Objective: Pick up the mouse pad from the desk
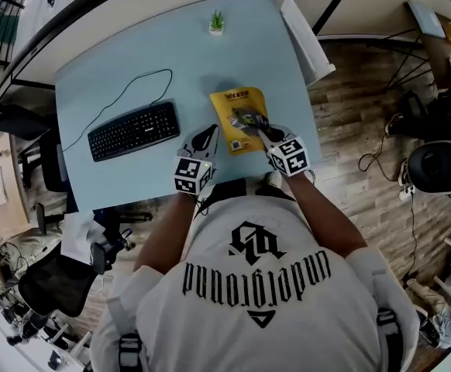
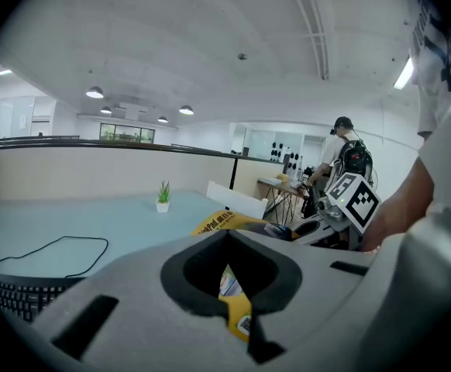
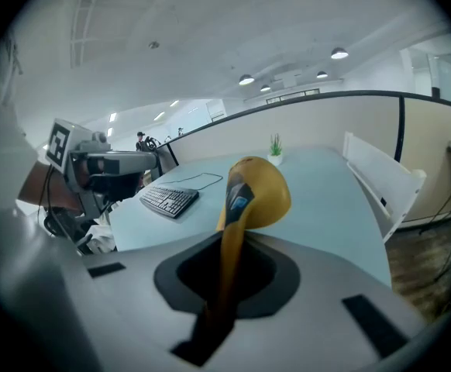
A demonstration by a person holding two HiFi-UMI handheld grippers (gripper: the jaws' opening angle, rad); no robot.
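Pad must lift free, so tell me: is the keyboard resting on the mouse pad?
No: in the head view the keyboard lies on the bare desk, apart from the mouse pad.

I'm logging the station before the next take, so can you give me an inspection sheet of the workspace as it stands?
Surface: light blue desk, with a white panel at its right edge.
Job's things: yellow mouse pad, curled upward near the desk's front edge.
Clutter: black keyboard at the left; small potted plant at the far edge.
Grippers: left gripper has its jaws shut on the pad's left edge; right gripper has its jaws shut on the pad's near part.
Cables: keyboard cable looped on the desk; floor cables at the right.
Surroundings: wooden floor; office chair; person with a backpack in the background.
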